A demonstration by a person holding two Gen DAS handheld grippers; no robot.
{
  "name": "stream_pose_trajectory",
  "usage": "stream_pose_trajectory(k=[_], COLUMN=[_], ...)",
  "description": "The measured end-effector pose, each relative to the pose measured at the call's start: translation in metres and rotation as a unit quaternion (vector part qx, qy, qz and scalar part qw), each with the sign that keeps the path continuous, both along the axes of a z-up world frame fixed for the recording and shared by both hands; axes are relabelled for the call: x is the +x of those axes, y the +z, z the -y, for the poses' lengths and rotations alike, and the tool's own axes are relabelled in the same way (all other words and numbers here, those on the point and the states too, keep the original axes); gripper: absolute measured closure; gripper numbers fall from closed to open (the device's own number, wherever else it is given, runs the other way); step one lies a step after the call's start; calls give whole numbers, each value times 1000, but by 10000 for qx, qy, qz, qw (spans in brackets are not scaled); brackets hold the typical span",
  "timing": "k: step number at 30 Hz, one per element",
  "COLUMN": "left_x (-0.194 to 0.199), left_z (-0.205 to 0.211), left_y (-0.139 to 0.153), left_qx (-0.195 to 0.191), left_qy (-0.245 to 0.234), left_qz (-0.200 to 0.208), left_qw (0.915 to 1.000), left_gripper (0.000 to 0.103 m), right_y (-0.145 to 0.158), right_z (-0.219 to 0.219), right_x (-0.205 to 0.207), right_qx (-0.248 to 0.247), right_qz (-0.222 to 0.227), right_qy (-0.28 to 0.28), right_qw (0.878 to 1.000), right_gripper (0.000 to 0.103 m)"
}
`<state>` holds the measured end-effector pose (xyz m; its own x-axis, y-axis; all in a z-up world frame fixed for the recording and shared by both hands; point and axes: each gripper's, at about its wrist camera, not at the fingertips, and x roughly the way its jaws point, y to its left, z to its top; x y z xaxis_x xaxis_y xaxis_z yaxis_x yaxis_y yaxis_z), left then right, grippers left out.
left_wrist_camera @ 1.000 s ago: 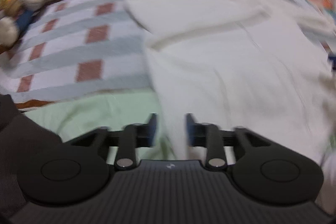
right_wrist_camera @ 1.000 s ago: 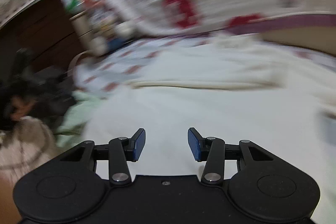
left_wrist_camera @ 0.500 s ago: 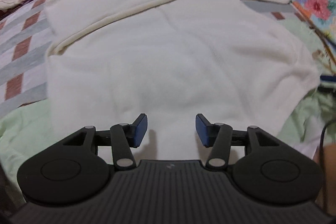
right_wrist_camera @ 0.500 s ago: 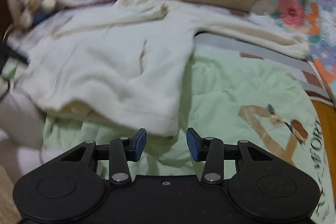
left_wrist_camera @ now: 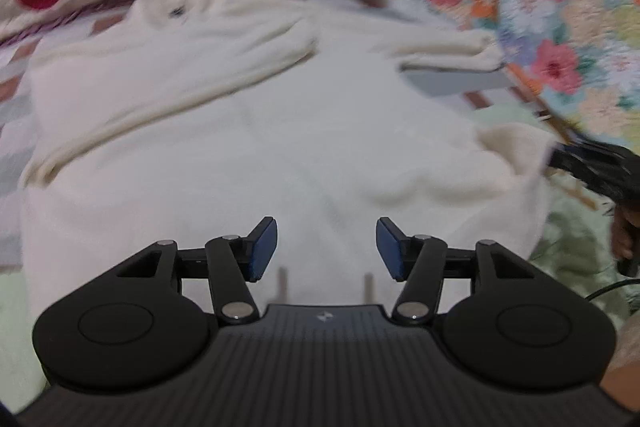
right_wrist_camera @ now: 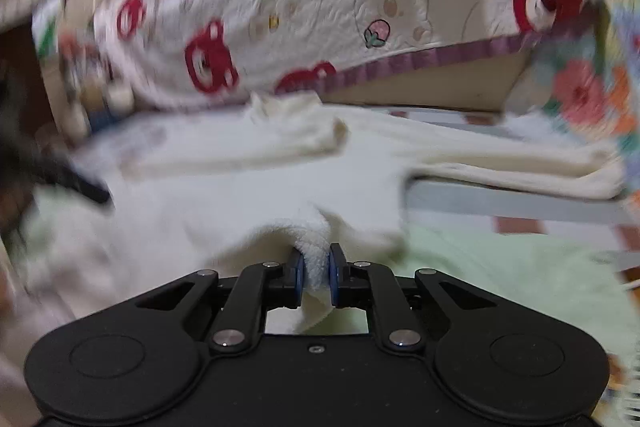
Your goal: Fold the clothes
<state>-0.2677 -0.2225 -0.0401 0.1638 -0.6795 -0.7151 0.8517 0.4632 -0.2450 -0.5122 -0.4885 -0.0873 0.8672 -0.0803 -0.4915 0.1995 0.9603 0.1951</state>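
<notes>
Pinching a bunched hem corner of the cream sweater [right_wrist_camera: 248, 163], our right hand-held gripper [right_wrist_camera: 315, 269] was clamped on fleece; the left hand-held gripper [left_wrist_camera: 326, 247] hung wide w/ nothing in it above the sweater's body. Sweater lay flat on the bed [right_wrist_camera: 500, 267], one sleeve crossed over the chest. We judged the risks: thick fleece slipping out, or a one-sided pull dragging the whole thing askew.

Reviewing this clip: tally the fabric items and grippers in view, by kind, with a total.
Cream sweaters: 1, the cream sweater
Bear-print quilts: 1, the bear-print quilt
Floral fabrics: 1, the floral fabric
Bed covers: 1, the green and checked bed cover
Grippers: 2, the left gripper open, the right gripper shut on the sweater's hem
Total: 6
</notes>
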Motion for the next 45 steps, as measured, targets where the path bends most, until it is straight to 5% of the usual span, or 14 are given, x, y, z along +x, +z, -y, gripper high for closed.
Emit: stream_pose_trajectory(k=[8, 11, 13, 14, 15, 16, 21, 28, 38, 41, 42, 43, 45], left_x=[-14, -18, -23, -24, -24, -22, -25, -47, -45, -54, -53, -50, -43], left_z=[63, 85, 97, 99, 100, 97, 60, 11, -29, -27, -28, -30, -38], left_y=[6, -8, -19, -24, -28, -30, -11, -3, -25, -31, -30, -28, -20], left_qx=[-474, -296, 123, 344, 562, 637, 549, 1206, 1350, 1701, 1795, 1879, 1916], left_qy=[-1179, -1383, -1356, -1205, -1005, -815, -366, -496, -220, -365, -253, -79, 298], left_qz=[-424, -652, -481, -353, -218, -121, 660, 681, -307, 117, 265, 407, 733], left_qw=[9910, 9878, 9895, 9915, 9931, 9946, 9956, 9891, 9901, 9847, 9831, 9813, 9783], left_gripper=[35, 33, 37, 45, 65, 69, 55, 40, 38, 38, 45, 67, 84], right_y=[13, 14, 18, 19, 21, 23, 33, 46, 43, 42, 42, 41, 40], right_z=[3, 6, 6, 4, 2, 0, -10, -25, -8, -4, -3, -2, 0], right_x=[77, 85, 84, 82, 80, 78, 68, 53, 79, 77, 75, 74, 70], right_qx=[433, 727, 791, 700, 571, 443, -201, -1101, -954, -926, -913, -901, -876], right_qz=[-271, -276, -184, -164, -153, -141, -84, -4, 89, 71, 61, 52, 33], right_qy=[194, 149, 173, 167, 156, 144, 87, 6, -124, -218, -239, -259, -300], right_qw=[9985, 9969, 9966, 9973, 9981, 9988, 9997, 9939, 9953, 9954, 9955, 9956, 9957], right_gripper=[90, 90, 90, 90, 90, 91, 92, 93, 94, 94, 94, 93, 93])
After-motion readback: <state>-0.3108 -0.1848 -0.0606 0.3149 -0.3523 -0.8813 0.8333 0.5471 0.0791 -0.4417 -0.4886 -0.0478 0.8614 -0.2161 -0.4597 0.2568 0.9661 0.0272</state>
